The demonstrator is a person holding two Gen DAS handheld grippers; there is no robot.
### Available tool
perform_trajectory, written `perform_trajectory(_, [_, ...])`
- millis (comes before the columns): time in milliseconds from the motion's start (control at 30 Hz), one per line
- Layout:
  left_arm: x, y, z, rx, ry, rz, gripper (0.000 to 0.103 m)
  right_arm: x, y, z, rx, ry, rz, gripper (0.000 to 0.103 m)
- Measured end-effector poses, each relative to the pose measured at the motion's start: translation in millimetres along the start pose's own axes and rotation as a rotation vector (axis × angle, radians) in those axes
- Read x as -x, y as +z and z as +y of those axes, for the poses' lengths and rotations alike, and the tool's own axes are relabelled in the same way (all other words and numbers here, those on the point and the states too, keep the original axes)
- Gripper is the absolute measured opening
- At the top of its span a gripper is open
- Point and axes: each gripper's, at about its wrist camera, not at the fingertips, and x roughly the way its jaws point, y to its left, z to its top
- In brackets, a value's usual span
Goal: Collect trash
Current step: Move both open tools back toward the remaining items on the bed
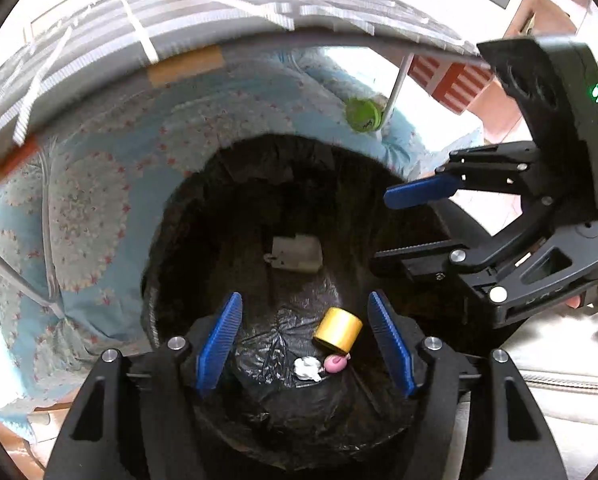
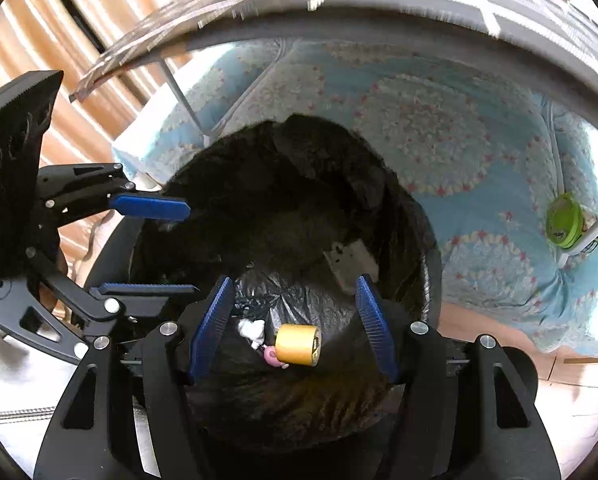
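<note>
Left wrist view looks down into a bin lined with a black bag [image 1: 283, 364], set on the floor against a blue floral quilt [image 1: 99, 208] that hangs below a grey striped cover [image 1: 99, 48]. Going left to right: the quilt fills the left side, then comes the dark mouth of the bin. The left gripper [image 1: 305, 340] hangs over the opening with its jaws apart and nothing between the blue pads. Below them, on the bag's bottom, lie a crumpled white scrap [image 1: 308, 368], a small pink piece [image 1: 335, 364] touching it, and a yellow roll [image 1: 338, 330] just beside both. Farther back in the bin sits a pale box-like piece [image 1: 297, 254]. Up on the quilt, near a white pole, rests a green lid [image 1: 363, 114]. At the right edge the right gripper [image 1: 395, 228] reaches over the bin's rim, its jaws also apart and empty.

Right wrist view shows the same from the other side. The left gripper [image 2: 189, 248] enters at the left, jaws spread. The right gripper [image 2: 291, 328] is over the bag [image 2: 299, 292], jaws open around nothing, with the white scrap [image 2: 253, 330], pink piece [image 2: 271, 356] and yellow roll [image 2: 297, 345] lying beneath. The pale piece [image 2: 349, 260] leans against the bin's far wall. The quilt [image 2: 439, 140] spreads to the right, with the green lid [image 2: 563, 220] near its edge.
</note>
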Motion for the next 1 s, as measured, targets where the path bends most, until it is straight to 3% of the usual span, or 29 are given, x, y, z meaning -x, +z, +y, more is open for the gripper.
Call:
perform_trajectory(533, [110, 43, -12, -0.081, 0.007, -0.260, 0.063, 93, 32, 8, 0.051, -0.046, -0.229, 0.063])
perform_trajectory(1000, [136, 103, 13, -0.062, 0.040, -0.355, 0.063, 128, 68, -13, 0.032, -0.125, -0.341, 0.063])
